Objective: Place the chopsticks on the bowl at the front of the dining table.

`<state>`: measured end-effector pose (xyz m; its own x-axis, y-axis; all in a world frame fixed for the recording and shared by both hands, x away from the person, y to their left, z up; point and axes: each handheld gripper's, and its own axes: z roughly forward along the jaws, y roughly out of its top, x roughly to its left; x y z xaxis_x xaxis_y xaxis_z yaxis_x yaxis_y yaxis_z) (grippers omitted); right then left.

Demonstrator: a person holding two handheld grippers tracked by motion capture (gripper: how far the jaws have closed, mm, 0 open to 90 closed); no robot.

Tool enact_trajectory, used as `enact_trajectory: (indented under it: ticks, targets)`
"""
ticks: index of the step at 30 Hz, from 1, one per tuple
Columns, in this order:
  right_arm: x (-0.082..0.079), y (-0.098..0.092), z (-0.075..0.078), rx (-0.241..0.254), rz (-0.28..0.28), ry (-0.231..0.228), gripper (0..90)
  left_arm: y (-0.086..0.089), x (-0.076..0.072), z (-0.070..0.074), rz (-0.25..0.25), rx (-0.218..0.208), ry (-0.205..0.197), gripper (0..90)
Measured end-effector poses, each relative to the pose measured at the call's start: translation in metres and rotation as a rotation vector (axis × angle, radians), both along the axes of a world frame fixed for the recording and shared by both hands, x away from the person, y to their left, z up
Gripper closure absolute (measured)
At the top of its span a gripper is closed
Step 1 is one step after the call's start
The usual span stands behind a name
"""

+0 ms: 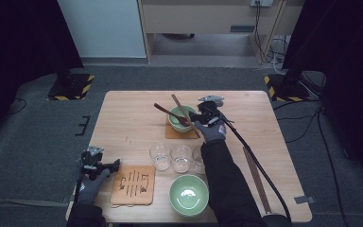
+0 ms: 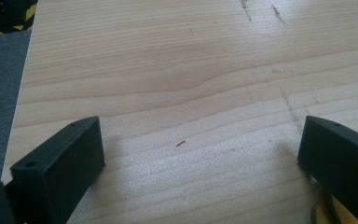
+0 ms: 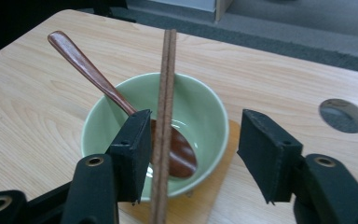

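Observation:
A green bowl (image 1: 182, 118) (image 3: 200, 112) stands on a brown coaster (image 1: 172, 134) at the back middle of the table. A dark red wooden spoon (image 1: 163, 109) (image 3: 88, 70) rests in it, handle up to the left. A pair of brown chopsticks (image 1: 182, 111) (image 3: 168, 79) lies across the bowl's rim. My right gripper (image 1: 199, 117) (image 3: 193, 140) hovers at the bowl's right side, jaws apart; the chopsticks run right beside one jaw, with a wide gap to the other. My left gripper (image 1: 113, 166) (image 2: 200, 140) stands open over bare wood at the front left.
Three clear glasses (image 1: 181, 158) stand in a row mid-table. A second green bowl (image 1: 189, 195) sits near the front edge, beside a brown patterned mat (image 1: 133, 184). Another pair of chopsticks (image 1: 256, 178) lies at the right. The table (image 2: 168, 70) ends just left of my left gripper.

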<state>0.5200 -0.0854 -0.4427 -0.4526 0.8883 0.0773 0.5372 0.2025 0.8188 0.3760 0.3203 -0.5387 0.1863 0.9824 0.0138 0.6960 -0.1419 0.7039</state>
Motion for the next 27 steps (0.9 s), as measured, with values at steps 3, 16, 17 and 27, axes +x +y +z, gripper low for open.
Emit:
enact_trajectory:
  ticks: [3, 16, 17, 27]
  targets:
    - [-0.002, -0.005, -0.001, -0.031, 0.005, 0.01, 40.4, 0.0, 0.0, 0.0, 0.0, 0.0, 0.0, 0.0]
    - [-0.005, -0.017, -0.02, -0.072, 0.008, 0.07, 37.4, 0.0, 0.0, 0.0, 0.0, 0.0, 0.0, 0.0]
    - [-0.005, -0.017, -0.021, -0.078, 0.011, 0.07, 37.4, 0.0, 0.0, 0.0, 0.0, 0.0, 0.0, 0.0]
    - [-0.014, -0.012, -0.029, -0.126, 0.061, 0.075, 37.1, 0.0, 0.0, 0.0, 0.0, 0.0, 0.0, 0.0]
